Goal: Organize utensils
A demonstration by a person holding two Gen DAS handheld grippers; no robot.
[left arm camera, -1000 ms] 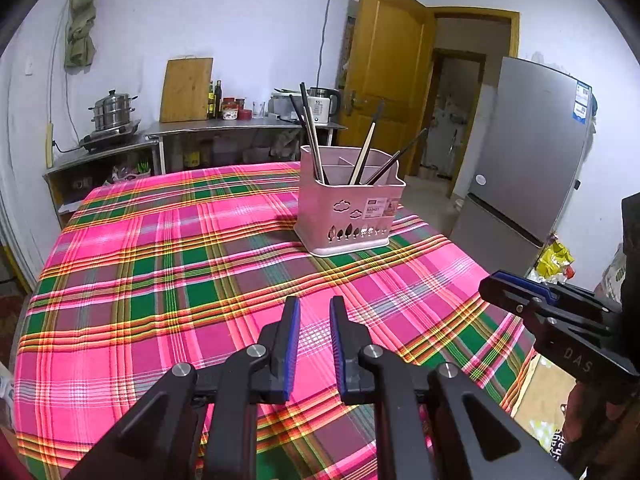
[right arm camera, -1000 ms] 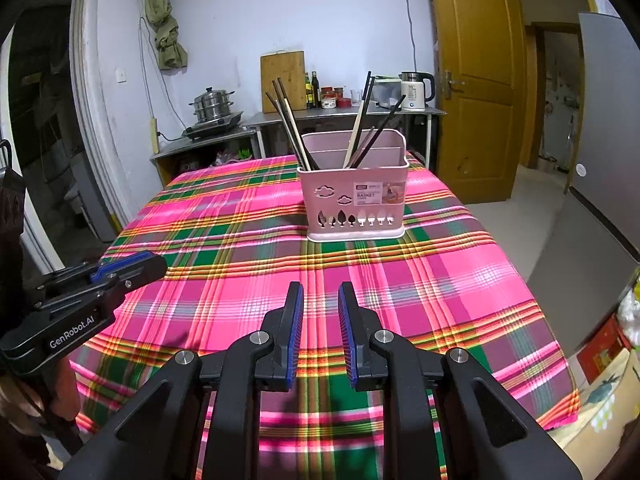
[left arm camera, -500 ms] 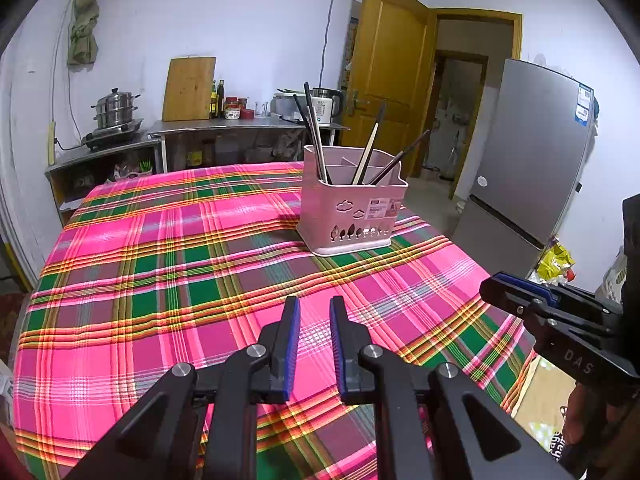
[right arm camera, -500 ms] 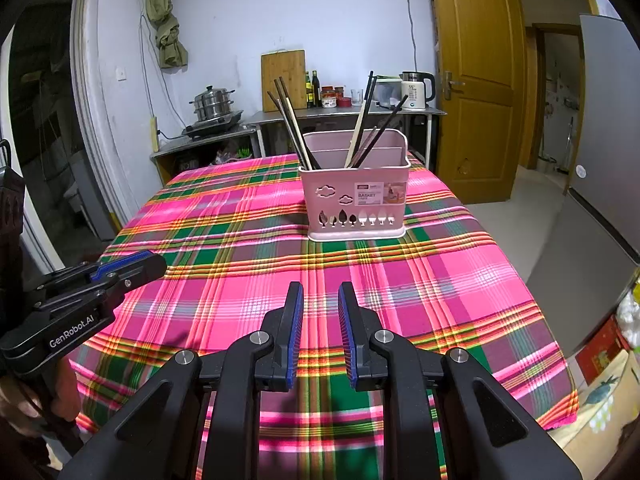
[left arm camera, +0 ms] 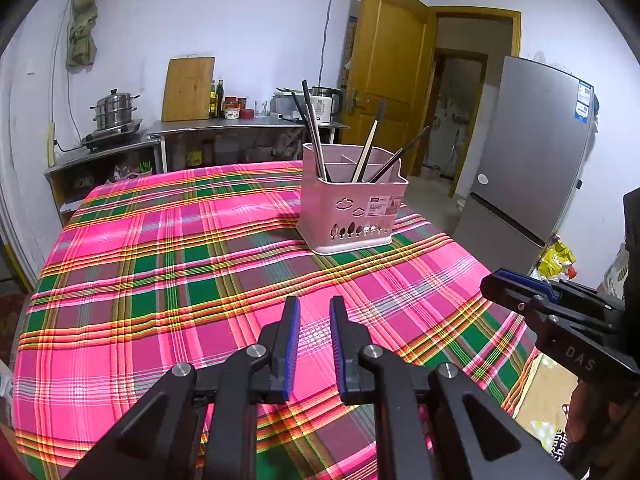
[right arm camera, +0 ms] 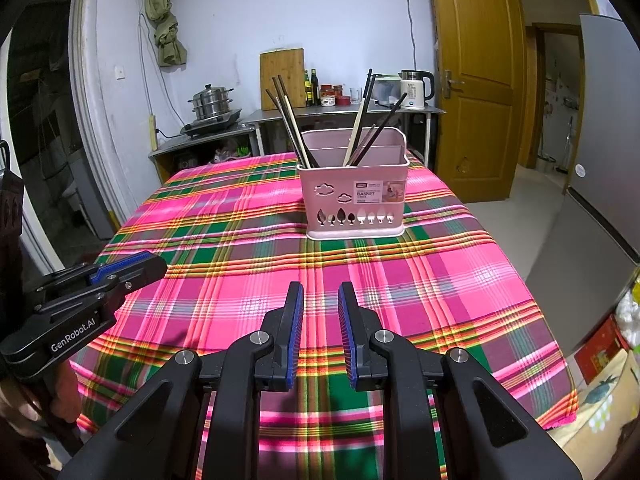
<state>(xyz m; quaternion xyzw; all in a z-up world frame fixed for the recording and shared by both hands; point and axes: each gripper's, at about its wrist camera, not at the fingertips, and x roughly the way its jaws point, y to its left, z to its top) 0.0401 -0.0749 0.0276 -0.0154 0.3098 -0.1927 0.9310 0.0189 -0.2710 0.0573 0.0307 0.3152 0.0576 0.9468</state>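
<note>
A pink utensil basket (left arm camera: 352,208) stands on the far right part of the plaid tablecloth (left arm camera: 168,280); it also shows in the right wrist view (right arm camera: 354,196). Several chopsticks (left arm camera: 316,136) stand in it, leaning left and right (right arm camera: 372,120). My left gripper (left arm camera: 314,312) hovers over the near part of the table, jaws a little apart and empty. My right gripper (right arm camera: 320,298) hovers likewise, slightly apart and empty. Each gripper shows in the other's view: the right one (left arm camera: 516,288) and the left one (right arm camera: 120,268).
A steel counter (right arm camera: 344,112) behind the table holds a kettle (right arm camera: 414,88), a cutting board (right arm camera: 282,78) and bottles. A steamer pot (right arm camera: 210,106) sits at the left. A grey fridge (left arm camera: 532,168) and a wooden door (left arm camera: 384,76) are at the right.
Both grippers have drifted very slightly; the basket sits a touch further right in both views. The jaws have not changed.
</note>
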